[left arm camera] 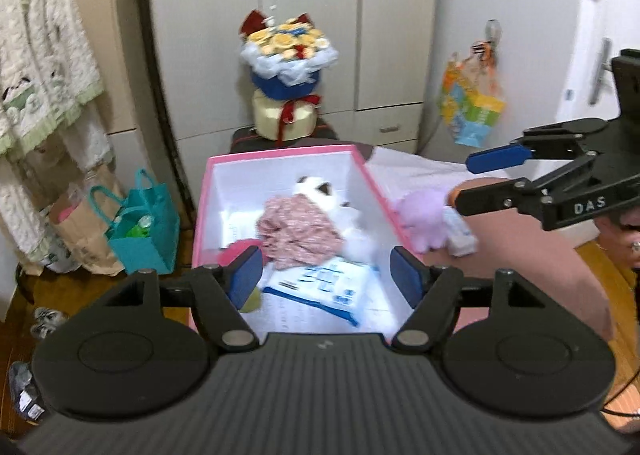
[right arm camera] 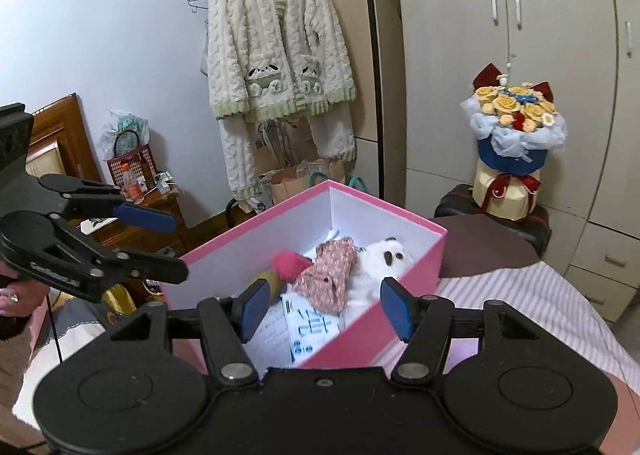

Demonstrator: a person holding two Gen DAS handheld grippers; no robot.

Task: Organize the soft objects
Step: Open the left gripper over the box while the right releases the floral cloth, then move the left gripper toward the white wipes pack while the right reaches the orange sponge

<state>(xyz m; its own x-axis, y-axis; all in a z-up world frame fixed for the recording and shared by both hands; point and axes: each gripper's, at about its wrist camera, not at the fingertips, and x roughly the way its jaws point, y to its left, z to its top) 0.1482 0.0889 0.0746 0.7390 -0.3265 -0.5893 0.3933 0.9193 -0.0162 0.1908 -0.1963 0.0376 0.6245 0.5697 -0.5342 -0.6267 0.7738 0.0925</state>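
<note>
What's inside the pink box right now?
In the pink box: a white plush cat, a floral pink cloth lying partly over it, a pink-and-olive plush, and printed packets on the floor. Whatever lies beneath the cloth is hidden.

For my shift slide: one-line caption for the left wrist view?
Open left gripper above pink cardboard box holding white plush cat and floral cloth; purple plush toy outside.

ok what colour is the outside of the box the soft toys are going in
Pink outside, white inside. The box shows it best in the right wrist view.
</note>
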